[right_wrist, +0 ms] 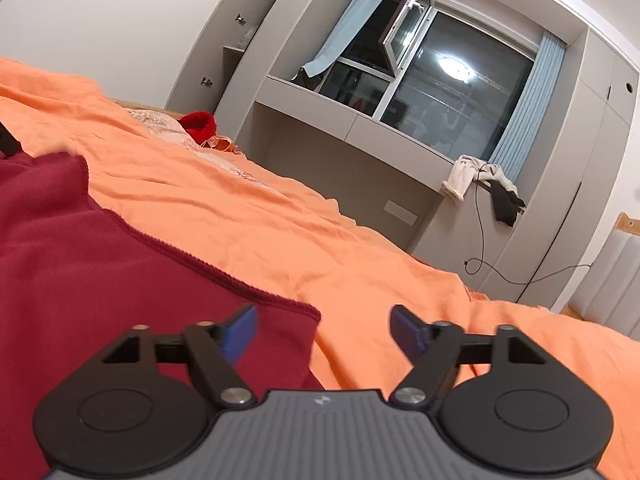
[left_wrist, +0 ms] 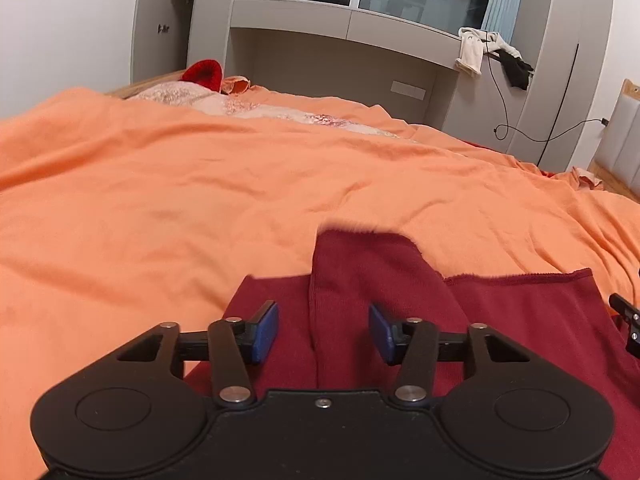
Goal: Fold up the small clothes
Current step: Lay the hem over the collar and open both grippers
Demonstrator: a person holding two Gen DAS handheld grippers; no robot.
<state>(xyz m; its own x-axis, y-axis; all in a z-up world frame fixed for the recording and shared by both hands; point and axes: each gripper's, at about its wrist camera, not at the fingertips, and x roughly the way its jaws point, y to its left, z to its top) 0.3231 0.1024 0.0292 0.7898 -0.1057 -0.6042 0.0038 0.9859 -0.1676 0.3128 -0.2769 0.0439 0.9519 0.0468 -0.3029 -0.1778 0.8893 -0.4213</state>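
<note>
Left wrist view: the left gripper [left_wrist: 324,330] is being held with its blue pads [left_wrist: 266,330] spread apart, clamping nothing. A raised fold of the dark red garment [left_wrist: 360,280] is lying between them, running toward 12 o'clock. The garment is being supported by the orange bedspread [left_wrist: 160,184]. A black part of the right gripper [left_wrist: 628,322] is being shown at 3 o'clock.

Right wrist view: the right gripper [right_wrist: 323,334] is being held wide apart, empty. The garment [right_wrist: 100,264] is spreading toward 9 o'clock, its hemmed corner [right_wrist: 308,312] lying between the pads. The bedspread [right_wrist: 360,264] is being seen toward 3 o'clock.
</note>
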